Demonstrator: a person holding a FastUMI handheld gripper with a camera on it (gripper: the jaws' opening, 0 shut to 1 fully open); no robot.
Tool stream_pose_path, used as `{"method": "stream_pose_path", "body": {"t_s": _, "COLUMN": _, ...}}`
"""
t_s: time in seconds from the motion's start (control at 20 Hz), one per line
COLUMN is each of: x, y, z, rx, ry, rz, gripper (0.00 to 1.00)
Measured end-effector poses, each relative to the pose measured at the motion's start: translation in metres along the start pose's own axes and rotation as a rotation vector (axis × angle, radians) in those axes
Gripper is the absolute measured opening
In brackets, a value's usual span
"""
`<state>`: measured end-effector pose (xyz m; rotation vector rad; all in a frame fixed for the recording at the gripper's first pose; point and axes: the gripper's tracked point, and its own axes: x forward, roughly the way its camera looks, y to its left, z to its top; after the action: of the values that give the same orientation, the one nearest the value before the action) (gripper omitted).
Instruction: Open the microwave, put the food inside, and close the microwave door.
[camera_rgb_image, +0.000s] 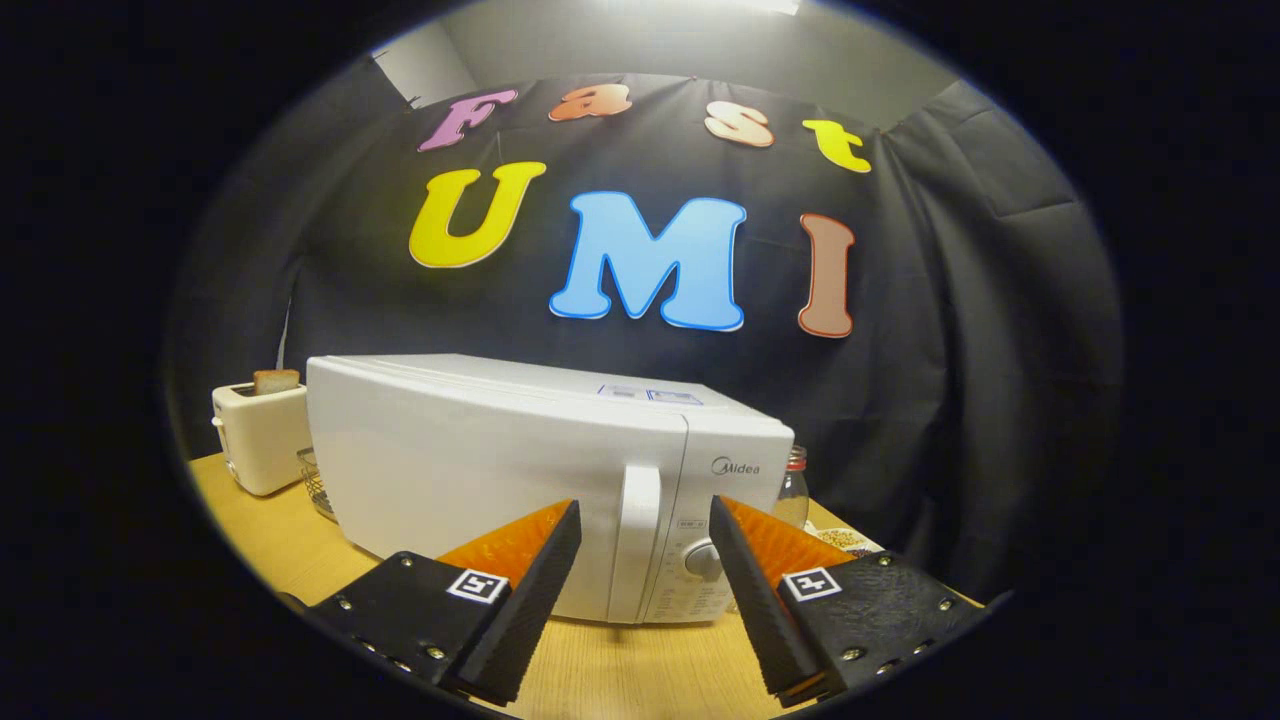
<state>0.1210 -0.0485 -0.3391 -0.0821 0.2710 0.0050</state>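
So nothing is done yet: the microwave door is closed, your fingers spread wide and empty around its handle

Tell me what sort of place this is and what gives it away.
Probably a staged kitchen corner in a recording booth: a white microwave with its door shut and a toaster holding bread stand on a wooden table, backed by black cloth. The hand-held gripper is open, its fingers flanking the door handle.
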Motion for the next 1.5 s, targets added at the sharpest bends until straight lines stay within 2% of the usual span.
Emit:
{"method": "stream_pose_path", "body": {"t_s": 0.1, "x": 0.014, "y": -0.001, "z": -0.014, "rx": -0.005, "ry": 0.023, "rz": -0.010, "gripper": 0.85}}
{"method": "stream_pose_path", "body": {"t_s": 0.25, "x": 0.023, "y": 0.003, "z": -0.026, "rx": 0.019, "ry": 0.042, "rz": 0.002, "gripper": 0.72}}
{"method": "stream_pose_path", "body": {"t_s": 0.35, "x": 0.028, "y": 0.006, "z": -0.030, "rx": 0.018, "ry": 0.040, "rz": 0.010, "gripper": 0.58}}
{"method": "stream_pose_path", "body": {"t_s": 0.45, "x": 0.028, "y": 0.009, "z": -0.029, "rx": 0.024, "ry": 0.036, "rz": 0.010, "gripper": 0.37}}
{"method": "stream_pose_path", "body": {"t_s": 0.65, "x": 0.038, "y": 0.010, "z": -0.041, "rx": 0.013, "ry": 0.073, "rz": 0.008, "gripper": 0.35}}
{"method": "stream_pose_path", "body": {"t_s": 0.75, "x": 0.036, "y": 0.009, "z": -0.043, "rx": 0.061, "ry": 0.082, "rz": 0.024, "gripper": 0.35}}
{"method": "stream_pose_path", "body": {"t_s": 0.8, "x": 0.034, "y": 0.010, "z": -0.043, "rx": 0.087, "ry": 0.089, "rz": 0.034, "gripper": 0.26}}
{"method": "stream_pose_path", "body": {"t_s": 0.95, "x": 0.032, "y": 0.012, "z": -0.040, "rx": 0.110, "ry": 0.095, "rz": 0.057, "gripper": 0.26}}
{"method": "stream_pose_path", "body": {"t_s": 1.0, "x": 0.033, "y": 0.012, "z": -0.041, "rx": 0.109, "ry": 0.101, "rz": 0.057, "gripper": 0.14}}
{"method": "stream_pose_path", "body": {"t_s": 1.15, "x": 0.030, "y": 0.010, "z": -0.039, "rx": 0.119, "ry": 0.106, "rz": 0.064, "gripper": 0.14}}
{"method": "stream_pose_path", "body": {"t_s": 1.2, "x": 0.029, "y": 0.011, "z": -0.041, "rx": 0.135, "ry": 0.110, "rz": 0.064, "gripper": 0.07}}
{"method": "stream_pose_path", "body": {"t_s": 1.25, "x": 0.028, "y": 0.013, "z": -0.041, "rx": 0.134, "ry": 0.114, "rz": 0.068, "gripper": 0.07}}
{"method": "stream_pose_path", "body": {"t_s": 1.4, "x": 0.000, "y": 0.018, "z": -0.041, "rx": 0.078, "ry": 0.105, "rz": 0.088, "gripper": 0.07}}
{"method": "stream_pose_path", "body": {"t_s": 1.5, "x": -0.028, "y": 0.025, "z": -0.041, "rx": 0.069, "ry": 0.108, "rz": 0.139, "gripper": 0.07}}
